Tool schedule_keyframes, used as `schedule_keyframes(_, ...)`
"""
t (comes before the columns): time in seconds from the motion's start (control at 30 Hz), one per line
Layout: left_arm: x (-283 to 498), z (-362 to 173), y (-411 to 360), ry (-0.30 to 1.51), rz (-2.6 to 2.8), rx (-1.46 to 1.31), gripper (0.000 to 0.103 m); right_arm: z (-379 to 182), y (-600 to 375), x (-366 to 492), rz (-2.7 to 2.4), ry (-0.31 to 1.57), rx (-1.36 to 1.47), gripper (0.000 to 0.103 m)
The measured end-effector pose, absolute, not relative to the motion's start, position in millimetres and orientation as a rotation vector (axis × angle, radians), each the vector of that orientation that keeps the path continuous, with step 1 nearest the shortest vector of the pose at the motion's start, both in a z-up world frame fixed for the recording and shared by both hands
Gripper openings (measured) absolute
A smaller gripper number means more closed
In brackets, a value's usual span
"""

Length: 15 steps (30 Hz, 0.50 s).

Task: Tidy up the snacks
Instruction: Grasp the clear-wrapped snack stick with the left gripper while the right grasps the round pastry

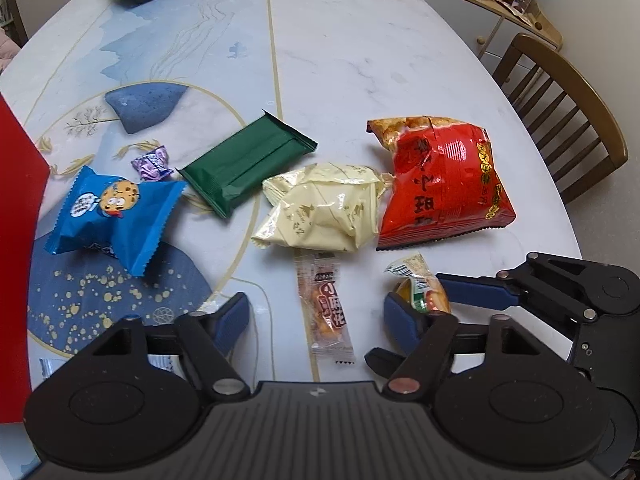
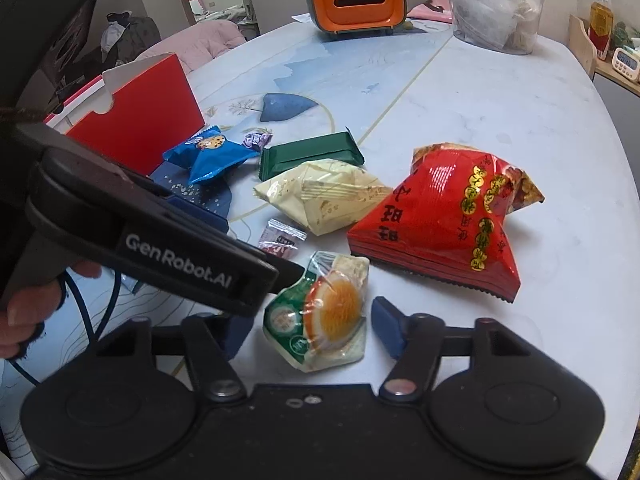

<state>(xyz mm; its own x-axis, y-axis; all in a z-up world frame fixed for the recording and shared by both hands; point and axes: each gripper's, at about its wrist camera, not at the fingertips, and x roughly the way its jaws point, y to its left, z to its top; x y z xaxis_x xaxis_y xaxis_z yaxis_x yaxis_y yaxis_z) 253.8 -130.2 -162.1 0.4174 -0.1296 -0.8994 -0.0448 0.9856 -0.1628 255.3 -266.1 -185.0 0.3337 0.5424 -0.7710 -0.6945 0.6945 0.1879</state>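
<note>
Both grippers, left [image 1: 316, 312] and right [image 2: 312, 332], gape apart near seven snack packets.

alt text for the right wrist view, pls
The right gripper, open, straddles a small green-and-orange snack packet on the marble table, the left gripper reaching in beside it. Beyond lie a red chip bag, cream, green and blue packets, and a red box.

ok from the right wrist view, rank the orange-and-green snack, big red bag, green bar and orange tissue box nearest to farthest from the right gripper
1. Orange-and-green snack: lying between the open fingers of the right gripper.
2. Big red bag: ahead and to the right.
3. Green bar: mid-table, slightly left, behind the cream packet.
4. Orange tissue box: at the table's far edge.
</note>
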Motion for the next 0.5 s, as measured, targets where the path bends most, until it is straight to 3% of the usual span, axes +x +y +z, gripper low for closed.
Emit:
schedule_keyframes(0.17, 253.4, -162.1, -137.1, 1.131, -0.054, -0.162, 0.058, -185.9, -270.3, 256.2, 0.797, 0.922, -0.172, 0.051)
schedule_keyframes(0.43, 252.0, -161.3, -146.4, 1.119, -0.05, -0.143, 0.018, -185.2, -275.5, 254.8, 0.754, 0.917, -0.15, 0.043)
schedule_keyframes(0.5, 251.9, -161.2, -145.8, 1.121, -0.045, -0.145, 0.017, -184.6, -275.5, 254.2, 0.748, 0.914, -0.148, 0.04)
